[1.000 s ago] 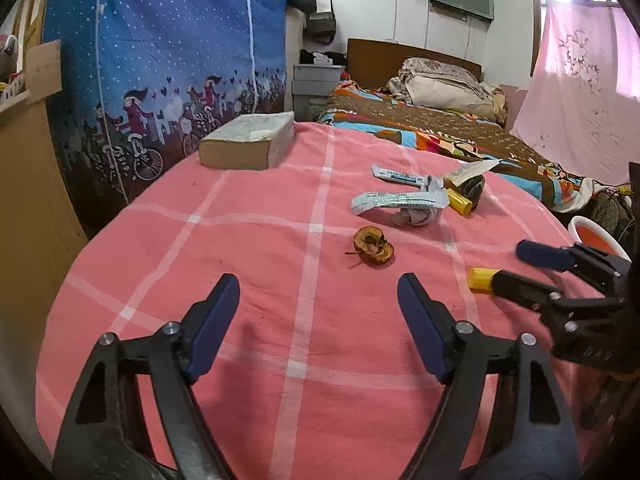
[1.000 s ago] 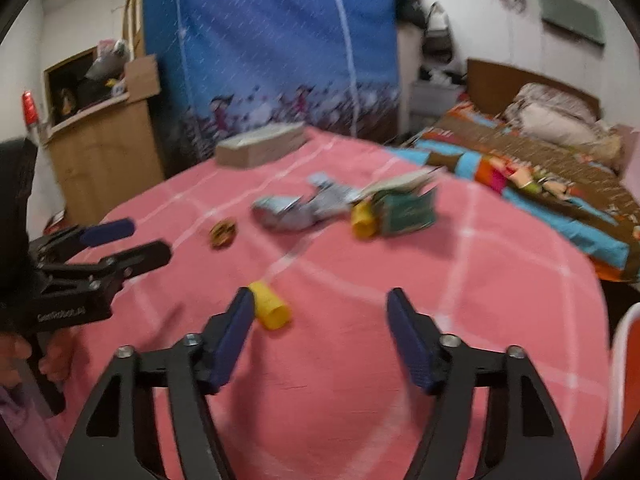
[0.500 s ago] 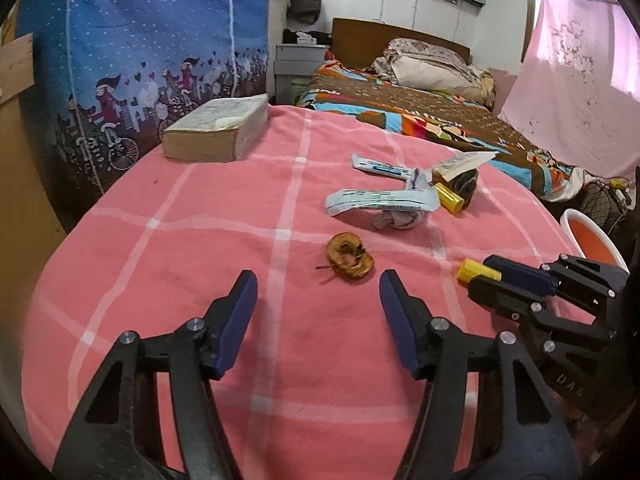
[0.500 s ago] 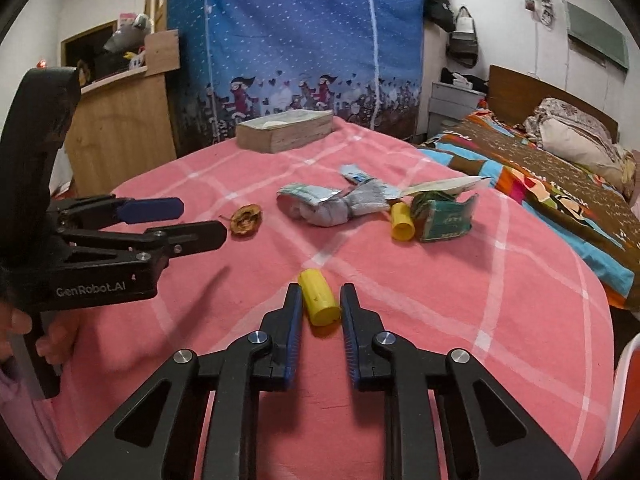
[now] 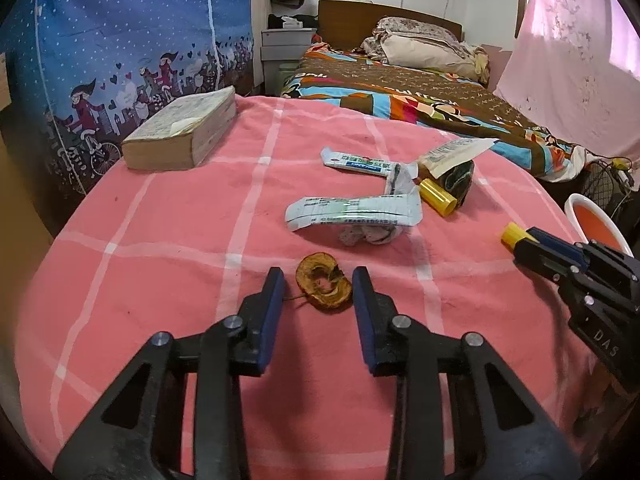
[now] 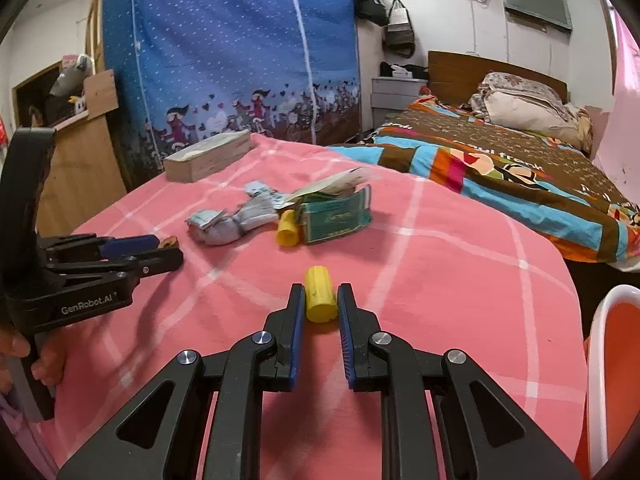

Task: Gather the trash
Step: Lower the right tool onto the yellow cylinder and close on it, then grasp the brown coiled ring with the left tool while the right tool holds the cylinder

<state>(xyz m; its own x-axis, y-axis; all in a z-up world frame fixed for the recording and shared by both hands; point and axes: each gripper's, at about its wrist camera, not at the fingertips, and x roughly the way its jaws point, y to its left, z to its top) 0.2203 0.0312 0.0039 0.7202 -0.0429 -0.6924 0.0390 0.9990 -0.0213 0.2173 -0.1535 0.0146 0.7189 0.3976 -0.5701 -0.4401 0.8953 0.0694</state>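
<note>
Now, left gripper [image 5: 318,280]: fingers closing around the browned apple core [image 5: 323,287], one pad on each side, the right pad just about at its edge, the left pad with a gap to it, so no grip made out
Right gripper [image 6: 319,300]: fingers clamped on the yellow cap [image 6: 319,299], pads pressing both its sides, cap low over the pink cloth; jaws closing the last bit
Surface [image 5: 160,240]: round, under a pink cloth with white check lines
Apple core: on the cloth near the front edge, stem poking toward the left pad
Crumpled wrappers [image 5: 354,214]: white and green paper strips, just behind the apple core, a grey wad under them
Second yellow cap [image 5: 437,197]: lying beside the wrappers, touching a dark green packet [image 6: 334,220]
Book [image 5: 182,134]: thick, yellowed pages, flat at the far left edge of the surface, well apart from the trash
Bin [image 6: 612,364]: white rim, orange inside, low at the right of the surface
Person: fingers of a hand [image 6: 24,356] wrapped on the left gripper's handle
Beyond: a bed [image 6: 500,160] with a colourful cover, a blue dotted curtain [image 6: 224,60] at the back
</note>
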